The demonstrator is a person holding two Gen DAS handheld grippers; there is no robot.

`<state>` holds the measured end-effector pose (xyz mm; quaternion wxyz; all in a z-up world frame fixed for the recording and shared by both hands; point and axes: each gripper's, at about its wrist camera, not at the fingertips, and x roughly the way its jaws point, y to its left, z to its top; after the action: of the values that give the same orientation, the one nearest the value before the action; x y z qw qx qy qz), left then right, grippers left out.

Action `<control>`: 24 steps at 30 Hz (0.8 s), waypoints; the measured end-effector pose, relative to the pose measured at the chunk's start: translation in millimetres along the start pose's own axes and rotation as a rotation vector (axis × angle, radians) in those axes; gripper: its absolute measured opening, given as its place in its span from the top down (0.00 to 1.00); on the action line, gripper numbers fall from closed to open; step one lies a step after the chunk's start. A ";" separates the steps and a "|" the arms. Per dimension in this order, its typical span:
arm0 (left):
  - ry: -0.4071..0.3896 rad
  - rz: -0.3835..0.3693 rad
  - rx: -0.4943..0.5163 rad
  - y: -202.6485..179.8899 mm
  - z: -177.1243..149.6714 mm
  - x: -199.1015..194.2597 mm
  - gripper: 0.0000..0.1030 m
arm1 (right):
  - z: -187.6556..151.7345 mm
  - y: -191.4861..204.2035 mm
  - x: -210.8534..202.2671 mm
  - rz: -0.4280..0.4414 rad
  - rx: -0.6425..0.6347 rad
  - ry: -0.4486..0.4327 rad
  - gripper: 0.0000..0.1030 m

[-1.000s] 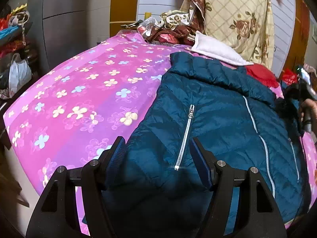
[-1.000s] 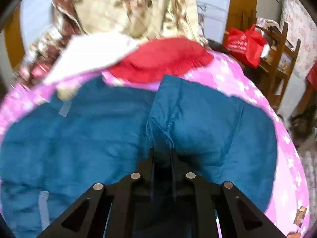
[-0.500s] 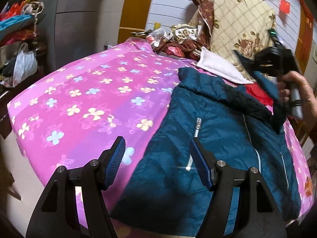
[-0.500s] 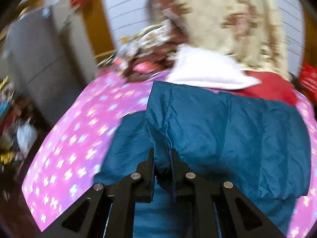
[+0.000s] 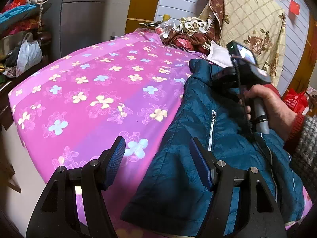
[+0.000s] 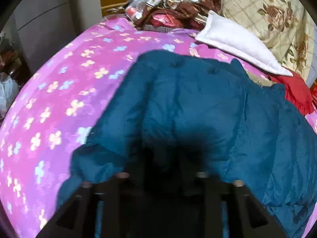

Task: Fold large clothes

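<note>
A teal quilted jacket point(image 5: 198, 130) with silver zips lies on the pink flowered bed sheet point(image 5: 89, 99), its right side folded over the body. My left gripper point(image 5: 156, 150) hovers open over the jacket's near left edge, holding nothing. A hand carries my right gripper point(image 5: 223, 75) over the jacket's upper part near the collar. In the blurred right wrist view the right gripper point(image 6: 164, 158) has its jaws opening, fingers apart. The jacket point(image 6: 198, 103) fabric lies loose just ahead of them and between them, and the fingertips are dark and hard to make out.
A white pillow point(image 6: 233, 39) and a red cloth point(image 6: 293, 91) lie beyond the collar. A floral quilt point(image 5: 251, 19) and a heap of bedding point(image 5: 184, 35) stand at the bed's head. A grey cabinet point(image 5: 85, 10) and bags point(image 5: 27, 53) are on the left, a red bag point(image 5: 295, 101) on the right.
The right gripper carried the jacket's right side leftward across the body, shut on the fabric, and now its fingers have parted. The left gripper drifted slightly left along the bed's edge.
</note>
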<state>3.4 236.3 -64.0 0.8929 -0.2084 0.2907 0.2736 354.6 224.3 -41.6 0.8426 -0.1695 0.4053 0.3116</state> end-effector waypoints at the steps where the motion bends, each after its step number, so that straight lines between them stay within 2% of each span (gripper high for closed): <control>1: -0.001 -0.001 -0.003 -0.4 0.4 -0.3 0.35 | -0.4 -0.4 -12.9 -0.002 -0.002 -0.031 0.43; 3: -0.003 -0.002 -0.002 -2.9 0.6 -3.5 0.35 | -6.2 -5.1 -42.8 0.026 0.022 -0.087 0.40; 5: -0.012 -0.001 0.006 -6.8 2.0 -9.9 0.35 | -16.5 -14.7 -67.0 0.092 0.070 -0.106 0.40; 7: -0.024 -0.003 0.015 -10.6 3.6 -17.2 0.35 | -40.5 -35.4 -98.0 0.189 0.133 -0.113 0.40; 10: -0.041 -0.007 0.023 -14.8 7.3 -28.6 0.35 | -79.8 -69.5 -141.2 0.270 0.189 -0.139 0.40; 12: -0.068 0.002 0.031 -17.4 10.7 -40.5 0.35 | -116.1 -99.0 -176.6 0.253 0.215 -0.177 0.40; 17: -0.118 0.021 0.027 -19.7 20.0 -65.0 0.35 | -220.7 -182.4 -250.8 0.092 0.337 -0.238 0.40; 19: -0.109 0.012 0.018 -20.1 23.3 -68.1 0.35 | -256.6 -209.8 -271.8 0.052 0.395 -0.253 0.40; 24: -0.016 -0.016 -0.009 -17.6 31.6 -61.6 0.35 | -343.2 -272.7 -299.0 -0.044 0.559 -0.260 0.40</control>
<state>-15.0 217.0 2.3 0.8964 -0.2124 0.2805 0.2696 194.3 -280.4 -7.5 0.9078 0.1013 0.3604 0.1889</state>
